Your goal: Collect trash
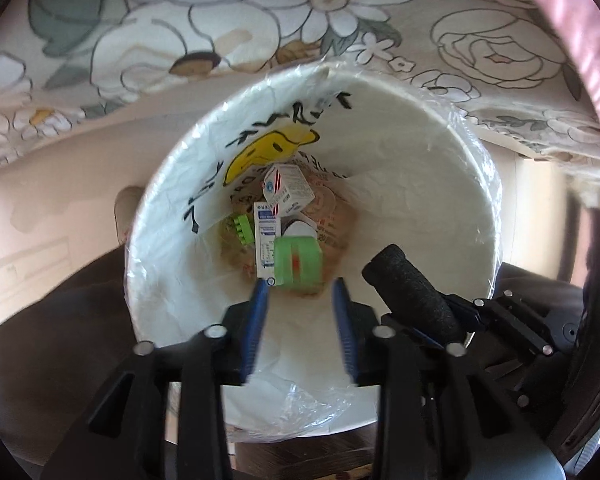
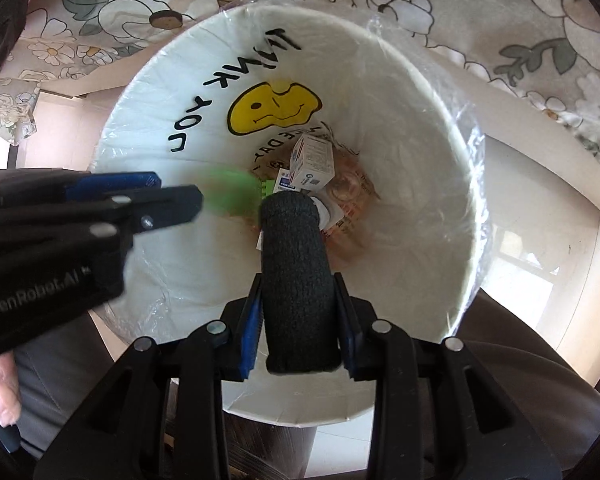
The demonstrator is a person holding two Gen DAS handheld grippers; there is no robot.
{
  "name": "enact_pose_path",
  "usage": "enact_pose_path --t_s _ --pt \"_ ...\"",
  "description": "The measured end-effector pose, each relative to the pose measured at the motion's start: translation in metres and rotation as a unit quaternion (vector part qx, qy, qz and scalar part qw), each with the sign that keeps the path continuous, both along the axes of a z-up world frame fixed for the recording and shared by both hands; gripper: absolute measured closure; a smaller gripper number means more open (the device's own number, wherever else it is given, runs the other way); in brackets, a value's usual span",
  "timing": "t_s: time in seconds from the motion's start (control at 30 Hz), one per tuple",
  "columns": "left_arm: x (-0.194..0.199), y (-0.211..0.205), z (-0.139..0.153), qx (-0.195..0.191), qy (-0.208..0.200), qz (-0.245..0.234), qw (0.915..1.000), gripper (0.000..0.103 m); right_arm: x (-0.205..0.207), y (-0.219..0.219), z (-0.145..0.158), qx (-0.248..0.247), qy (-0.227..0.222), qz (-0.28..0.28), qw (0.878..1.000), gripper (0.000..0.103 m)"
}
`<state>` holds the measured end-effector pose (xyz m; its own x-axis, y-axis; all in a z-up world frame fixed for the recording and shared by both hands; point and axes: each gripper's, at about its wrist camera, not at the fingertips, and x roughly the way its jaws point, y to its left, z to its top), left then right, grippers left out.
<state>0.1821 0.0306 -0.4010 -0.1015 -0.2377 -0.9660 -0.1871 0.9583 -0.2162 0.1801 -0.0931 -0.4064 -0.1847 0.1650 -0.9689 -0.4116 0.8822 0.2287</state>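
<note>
I look straight down into a white bin [image 1: 420, 160] [image 2: 420, 120] lined with a clear bag that carries a yellow smiley print. Small white cartons [image 1: 288, 188] [image 2: 314, 158] and a green plastic piece [image 1: 242, 230] lie at its bottom. My left gripper [image 1: 302, 292] [image 2: 176, 192] hangs over the bin with its blue pads apart. A blurred green item [image 1: 298, 264] [image 2: 228, 196] is just past the fingertips, touching neither pad. My right gripper [image 2: 298, 280] [image 1: 460, 312] is shut on a black foam roll [image 2: 298, 280] [image 1: 408, 288], which sticks out over the bin.
A floral cloth [image 1: 260, 20] [image 2: 500, 20] hangs behind the bin. A person's hand [image 2: 0, 392] holds the left gripper, and a pink sleeve [image 1: 580, 40] shows at the upper right. Pale floor [image 1: 60, 220] surrounds the bin.
</note>
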Motion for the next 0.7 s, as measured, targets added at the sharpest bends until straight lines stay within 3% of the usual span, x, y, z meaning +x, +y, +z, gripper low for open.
enact_pose_path --t_s 0.03,0.07,0.3,0.53,0.7 --pt "-0.001 0.001 0.000 0.001 -0.001 0.003 1.0000 0.052 0.000 0.000 0.001 -0.001 -0.004 0.001 1.000 0.051" --pt "-0.001 0.000 0.002 0.003 -0.003 0.003 1.0000 0.052 -0.001 0.000 0.002 -0.001 -0.009 0.001 1.000 0.047" --pt "-0.004 0.005 0.015 0.003 -0.018 0.002 0.9998 0.052 -0.002 -0.003 0.019 0.005 -0.024 0.002 1.000 0.047" --pt "-0.011 0.011 0.041 0.029 -0.044 -0.011 0.9986 0.052 -0.003 -0.006 0.048 0.010 -0.058 0.014 0.998 0.047" --pt "-0.018 0.016 0.072 0.078 -0.091 -0.030 0.9923 0.052 -0.007 -0.015 0.081 0.008 -0.106 0.034 0.994 0.047"
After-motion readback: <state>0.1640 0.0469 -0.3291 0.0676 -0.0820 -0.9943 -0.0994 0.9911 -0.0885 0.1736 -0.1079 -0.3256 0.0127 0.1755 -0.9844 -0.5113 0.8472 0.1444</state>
